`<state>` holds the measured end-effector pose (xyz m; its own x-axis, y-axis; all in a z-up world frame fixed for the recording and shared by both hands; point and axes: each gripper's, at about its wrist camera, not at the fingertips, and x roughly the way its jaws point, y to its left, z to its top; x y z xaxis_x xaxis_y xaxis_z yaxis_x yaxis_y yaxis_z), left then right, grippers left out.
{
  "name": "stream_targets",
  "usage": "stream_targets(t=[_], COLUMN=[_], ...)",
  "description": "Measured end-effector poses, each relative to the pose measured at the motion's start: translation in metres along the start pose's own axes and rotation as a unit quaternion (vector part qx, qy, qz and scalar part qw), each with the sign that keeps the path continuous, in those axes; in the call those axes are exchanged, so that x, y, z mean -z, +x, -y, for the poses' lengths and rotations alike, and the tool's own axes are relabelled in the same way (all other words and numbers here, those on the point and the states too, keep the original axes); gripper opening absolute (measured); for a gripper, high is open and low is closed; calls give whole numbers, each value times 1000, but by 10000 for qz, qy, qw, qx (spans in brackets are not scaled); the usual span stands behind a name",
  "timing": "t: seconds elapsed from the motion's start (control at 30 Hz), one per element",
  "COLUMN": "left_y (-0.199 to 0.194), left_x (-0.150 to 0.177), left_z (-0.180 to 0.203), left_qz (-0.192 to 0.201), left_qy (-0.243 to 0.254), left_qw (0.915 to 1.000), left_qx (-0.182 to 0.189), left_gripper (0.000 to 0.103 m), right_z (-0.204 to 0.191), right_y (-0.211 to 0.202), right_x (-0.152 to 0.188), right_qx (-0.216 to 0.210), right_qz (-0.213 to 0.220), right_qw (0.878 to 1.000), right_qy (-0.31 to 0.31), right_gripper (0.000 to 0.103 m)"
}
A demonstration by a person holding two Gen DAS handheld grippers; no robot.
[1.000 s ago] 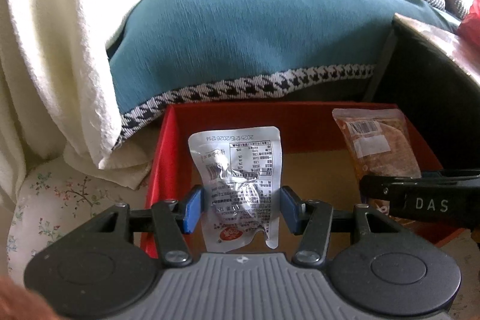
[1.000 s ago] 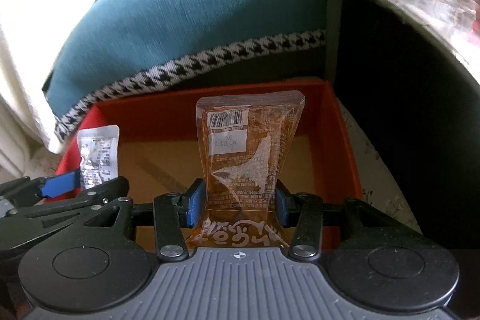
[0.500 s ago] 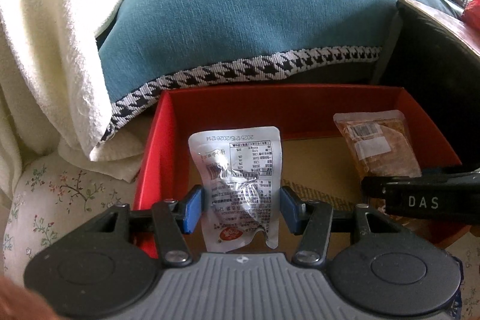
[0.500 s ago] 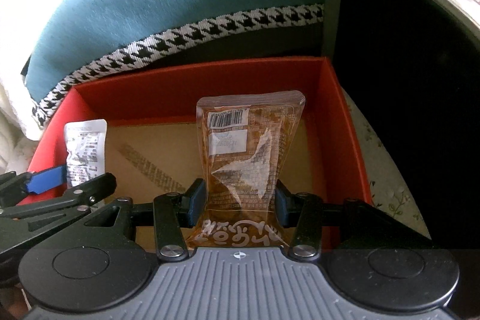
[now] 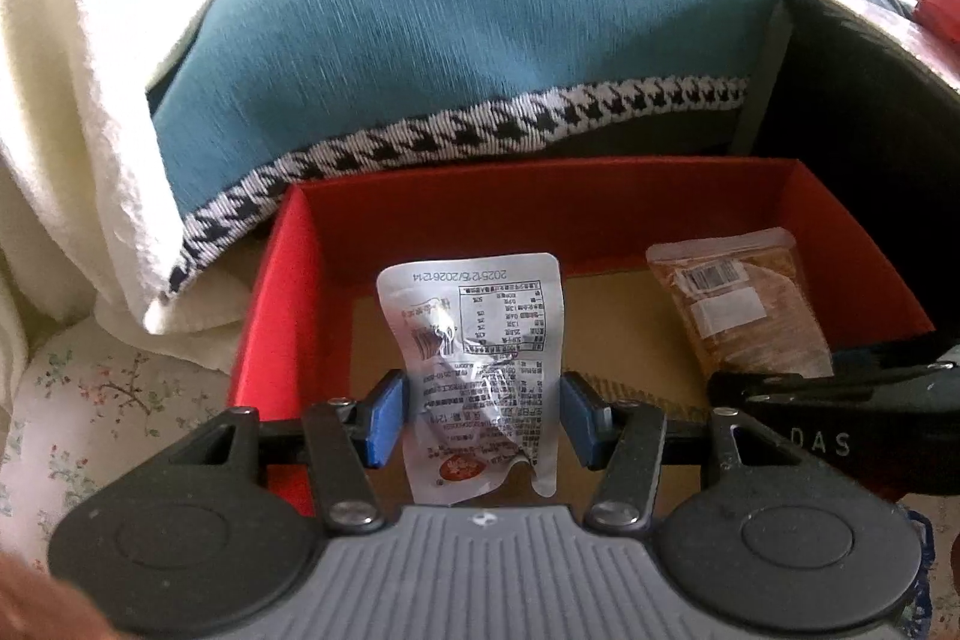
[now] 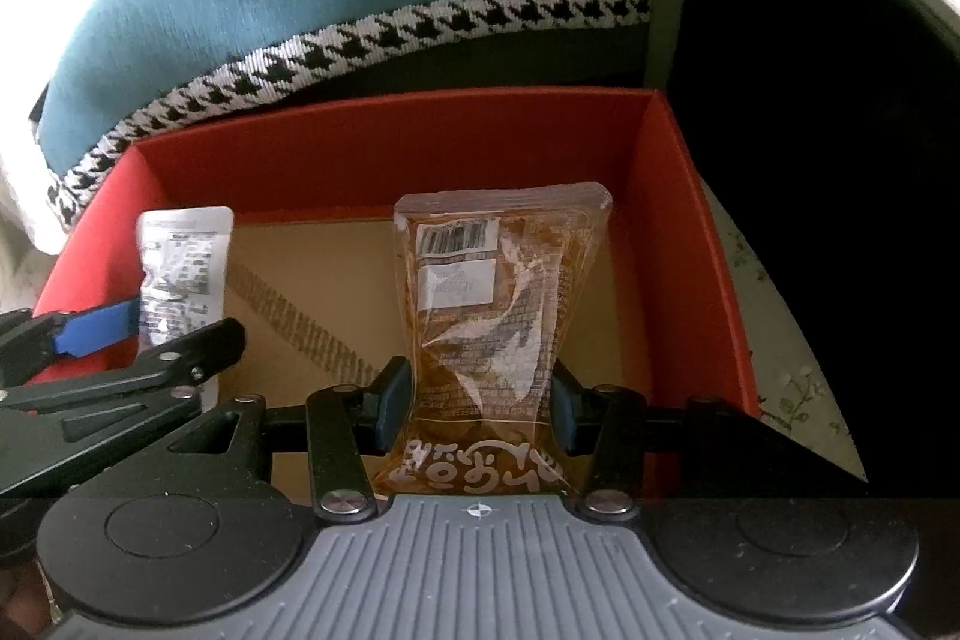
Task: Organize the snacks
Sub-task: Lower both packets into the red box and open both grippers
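The left gripper (image 5: 483,415) pinches a silver packet (image 5: 480,370) by its sides, the pads pressed into the foil, and holds it over the red box (image 5: 600,208). The packet's lower end is cut off behind the gripper body; its print is too small to read. The right gripper (image 6: 480,403) squeezes a clear amber packet (image 6: 492,304) at its waist, above the box's cardboard floor toward 3 o'clock. Whether either packet touches the floor cannot be told. In the left wrist view the amber packet shows at 2 o'clock, its lower end hidden behind the right gripper. A blue blanket (image 5: 480,40) with a checked hem hangs behind the box at 12 o'clock.
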<state>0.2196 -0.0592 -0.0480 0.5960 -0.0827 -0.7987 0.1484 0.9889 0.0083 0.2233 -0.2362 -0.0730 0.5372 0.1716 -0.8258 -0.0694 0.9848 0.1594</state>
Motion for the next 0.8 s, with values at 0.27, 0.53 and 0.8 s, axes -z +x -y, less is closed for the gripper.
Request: stream_targets(t=[0.27,0.53,0.8], left_y=[9,16,8], left_x=[-1,-3,-5], left_z=[0,1,-2], left_qz=[-176,-305,-315], left_qy=[-97,-90,-188], left_qw=[9998,9995,9993], left_qx=[37,32,105], left_gripper=[48,49,50], right_z=[-5,-7,-9], right_y=[4,3,-13], right_x=[0,-1,-3], right_qx=[-13,-10,-7], right_qz=[-44,-35,96], right_qw=[9999,9999,9998], right_qy=[-122,-130,-158], right_gripper=[62,62,64])
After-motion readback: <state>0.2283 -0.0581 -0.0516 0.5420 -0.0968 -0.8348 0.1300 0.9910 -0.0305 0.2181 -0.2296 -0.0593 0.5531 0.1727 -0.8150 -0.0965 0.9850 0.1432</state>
